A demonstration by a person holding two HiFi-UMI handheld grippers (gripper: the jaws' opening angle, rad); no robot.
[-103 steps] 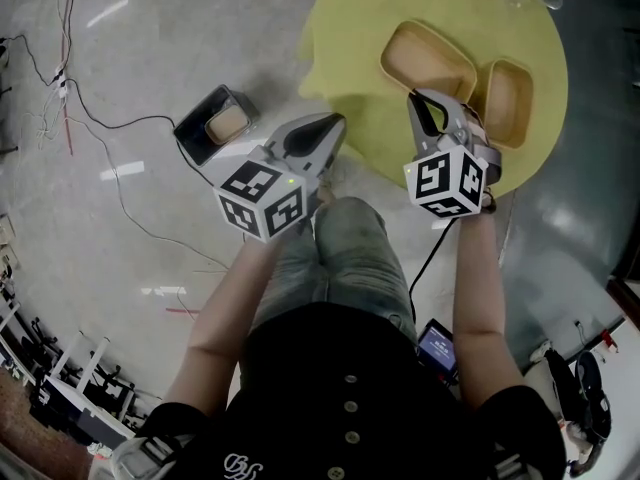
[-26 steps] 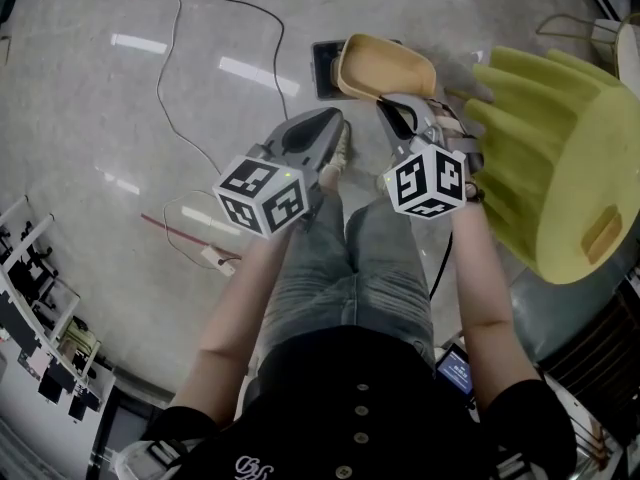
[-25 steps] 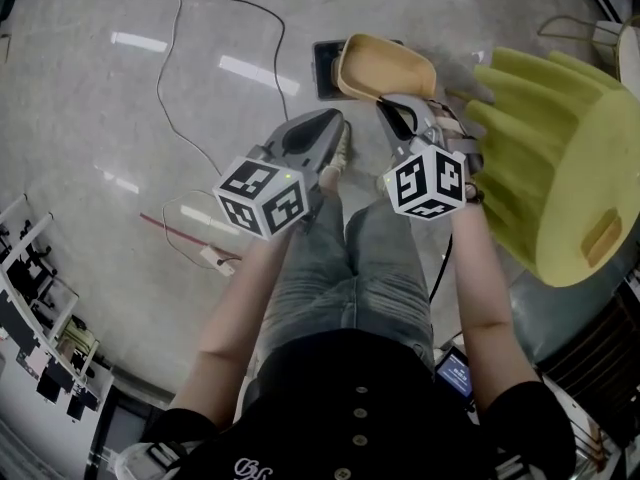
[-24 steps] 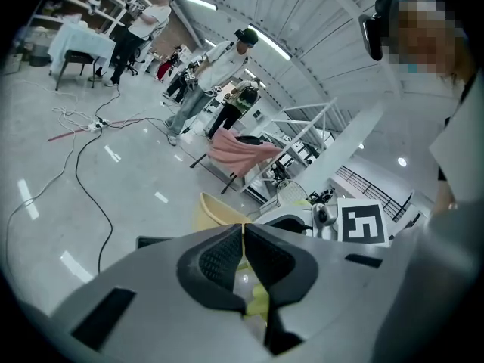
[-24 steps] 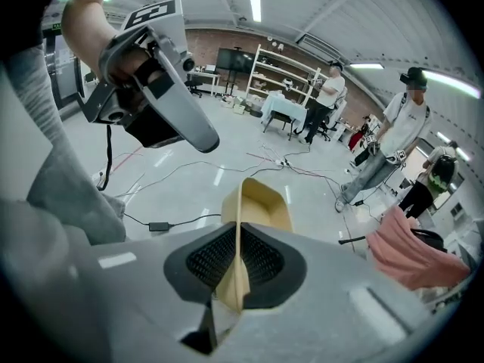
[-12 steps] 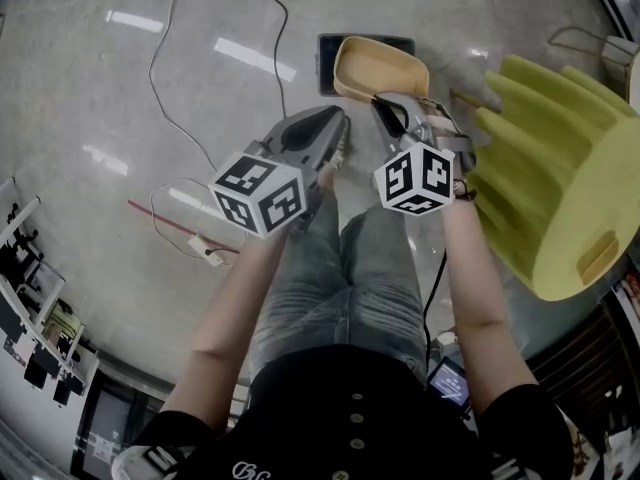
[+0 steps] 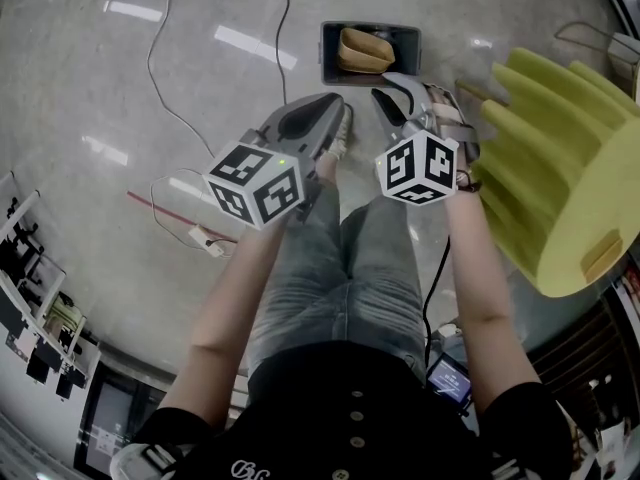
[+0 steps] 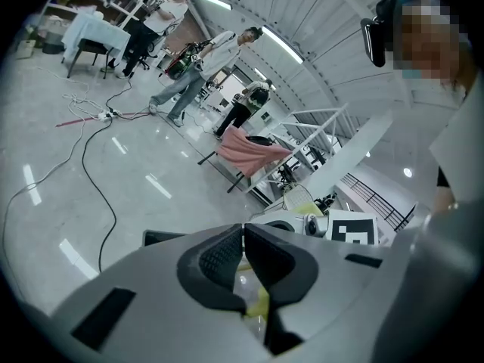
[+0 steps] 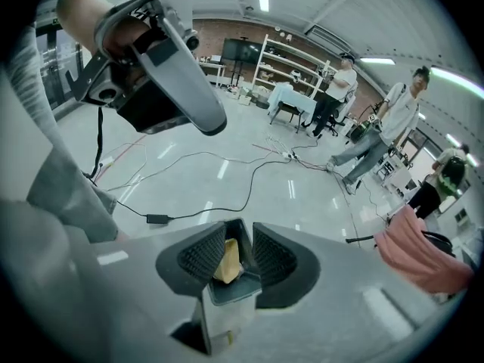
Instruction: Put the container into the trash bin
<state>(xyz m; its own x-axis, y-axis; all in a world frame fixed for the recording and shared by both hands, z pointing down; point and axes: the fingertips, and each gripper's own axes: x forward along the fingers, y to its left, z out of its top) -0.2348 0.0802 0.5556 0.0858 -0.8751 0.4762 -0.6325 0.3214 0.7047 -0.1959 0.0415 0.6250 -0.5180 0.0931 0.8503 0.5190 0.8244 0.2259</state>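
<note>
A tan oval container (image 7: pixel 362 50) lies tilted inside the dark rectangular trash bin (image 7: pixel 328 53) on the floor. Just above and nearer than the bin, my right gripper (image 7: pixel 385 96) has its jaws opening and nothing between its pads. In the right gripper view the bin (image 9: pixel 231 297) and the container (image 9: pixel 227 259) show through the gap of the right gripper (image 9: pixel 240 237), well below it. My left gripper (image 7: pixel 338 118) hovers beside it to the left, over the person's knees. Its jaws (image 8: pixel 243 229) are shut and empty.
A table under a yellow-green cloth (image 7: pixel 560 168) stands close on the right. Black cables (image 7: pixel 165 78) and a power strip (image 7: pixel 200 240) run over the glossy floor to the left. The person's legs are directly below both grippers. Several people stand far off (image 9: pixel 393 119).
The right gripper held the container above the bin; its jaws have since parted and the container now lies in the bin. Both grippers have sunk a little.
</note>
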